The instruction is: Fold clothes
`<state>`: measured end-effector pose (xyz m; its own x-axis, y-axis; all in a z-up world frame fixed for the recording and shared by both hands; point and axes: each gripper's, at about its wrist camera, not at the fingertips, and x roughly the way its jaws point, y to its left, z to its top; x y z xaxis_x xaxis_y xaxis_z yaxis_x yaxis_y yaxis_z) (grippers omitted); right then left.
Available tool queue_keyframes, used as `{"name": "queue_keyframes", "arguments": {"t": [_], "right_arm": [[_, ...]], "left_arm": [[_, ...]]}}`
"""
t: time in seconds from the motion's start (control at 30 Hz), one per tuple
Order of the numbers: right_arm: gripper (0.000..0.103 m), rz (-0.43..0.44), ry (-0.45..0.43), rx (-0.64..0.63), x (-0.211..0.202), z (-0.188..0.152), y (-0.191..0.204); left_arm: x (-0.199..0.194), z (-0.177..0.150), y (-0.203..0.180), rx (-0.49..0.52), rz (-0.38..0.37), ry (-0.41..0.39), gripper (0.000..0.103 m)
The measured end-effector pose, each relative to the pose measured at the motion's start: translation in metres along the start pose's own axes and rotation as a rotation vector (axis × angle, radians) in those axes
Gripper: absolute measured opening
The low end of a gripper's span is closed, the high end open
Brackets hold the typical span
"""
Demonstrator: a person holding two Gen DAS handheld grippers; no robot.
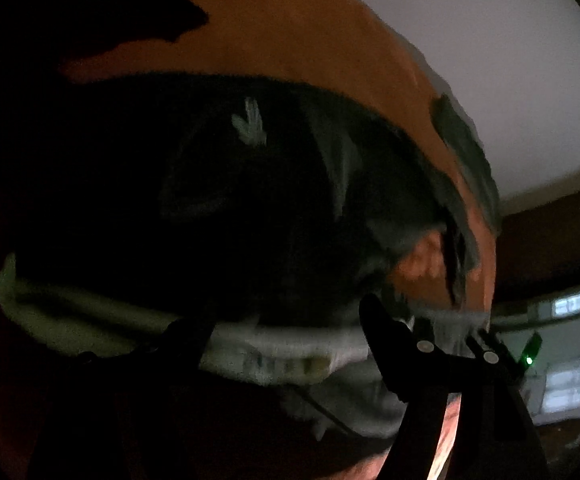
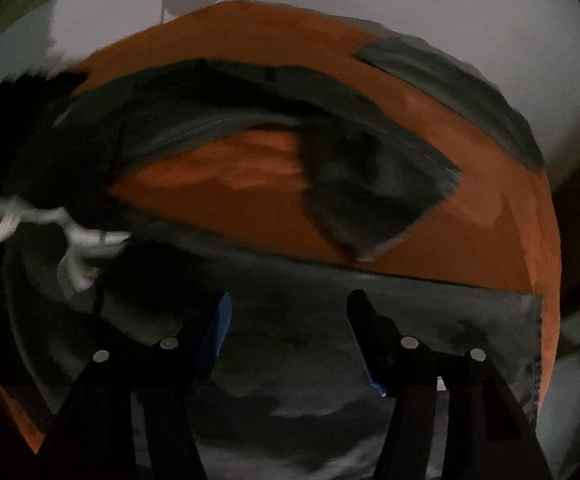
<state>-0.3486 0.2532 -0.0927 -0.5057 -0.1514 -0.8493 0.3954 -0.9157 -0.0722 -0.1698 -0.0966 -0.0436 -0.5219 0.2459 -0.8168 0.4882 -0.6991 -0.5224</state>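
Now: dark garment (image 2: 290, 360) flat on orange tabletop (image 2: 470, 240), directly beneath right hand-held gripper (image 2: 287, 320), released, nothing between blue pads. Long axis apparently across view. Folded dark flap (image 2: 370, 200) beyond. Left hand-held gripper (image 1: 285, 320) spread wide, empty, above garment's pale waistband (image 1: 281, 356). Right nearer flap.
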Motion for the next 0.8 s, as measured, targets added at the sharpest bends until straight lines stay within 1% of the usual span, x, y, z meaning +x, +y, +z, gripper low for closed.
{"name": "queue_keyframes", "arguments": {"t": [0.03,0.1,0.13,0.2,0.23,0.3,0.33,0.4,0.43,0.47,0.5,0.53,0.57,0.6,0.63,0.67,0.73,0.8], "right_arm": [[0.073,0.019,-0.006,0.053,0.005,0.004,-0.020],[0.080,0.077,-0.011,0.179,0.018,0.012,-0.065],[0.080,0.113,-0.001,0.254,0.028,0.015,-0.085],[0.080,0.219,0.021,0.437,0.055,0.018,-0.124],[0.080,0.257,0.005,0.503,0.065,0.021,-0.139],[0.079,0.315,-0.053,0.607,0.079,0.029,-0.165],[0.079,0.322,-0.084,0.604,0.085,0.038,-0.173],[0.079,0.316,-0.148,0.543,0.097,0.060,-0.184],[0.079,0.324,-0.143,0.530,0.105,0.067,-0.186],[0.079,0.354,-0.113,0.557,0.118,0.069,-0.189],[0.069,0.392,-0.078,0.601,0.132,0.070,-0.191],[0.044,0.409,-0.073,0.635,0.139,0.070,-0.193],[0.027,0.391,-0.110,0.628,0.133,0.072,-0.192],[0.011,0.361,-0.161,0.603,0.120,0.076,-0.189],[0.011,0.331,-0.213,0.578,0.108,0.079,-0.186],[0.010,0.328,-0.270,0.559,0.091,0.084,-0.183],[0.008,0.351,-0.375,0.531,0.054,0.097,-0.177],[0.008,0.325,-0.420,0.477,0.019,0.110,-0.164]], "left_arm": [[0.002,0.008,-0.001,-0.007,0.004,-0.013,0.075],[0.006,0.021,-0.002,-0.031,0.007,-0.033,0.075],[0.010,0.024,-0.001,-0.050,0.003,-0.035,0.075],[0.017,0.024,0.001,-0.086,-0.006,-0.023,0.075],[0.021,0.024,0.002,-0.105,-0.011,-0.016,0.075],[0.031,0.021,0.003,-0.136,-0.023,0.007,0.075],[0.036,0.019,0.003,-0.149,-0.028,0.020,0.075],[0.042,0.015,0.002,-0.158,-0.034,0.037,0.075],[0.045,0.012,0.001,-0.156,-0.036,0.046,0.075],[0.047,0.011,0.001,-0.156,-0.041,0.054,0.075],[0.050,0.010,0.003,-0.168,-0.052,0.064,0.075],[0.053,0.008,0.008,-0.192,-0.066,0.077,0.075],[0.055,0.006,0.012,-0.215,-0.075,0.086,0.075],[0.056,0.004,0.016,-0.240,-0.077,0.089,0.075],[0.058,0.002,0.021,-0.264,-0.078,0.092,0.074],[0.058,0.001,0.025,-0.278,-0.077,0.094,0.075],[0.057,0.001,0.029,-0.285,-0.070,0.094,0.075],[0.053,0.003,0.028,-0.250,-0.049,0.086,0.075]]}}
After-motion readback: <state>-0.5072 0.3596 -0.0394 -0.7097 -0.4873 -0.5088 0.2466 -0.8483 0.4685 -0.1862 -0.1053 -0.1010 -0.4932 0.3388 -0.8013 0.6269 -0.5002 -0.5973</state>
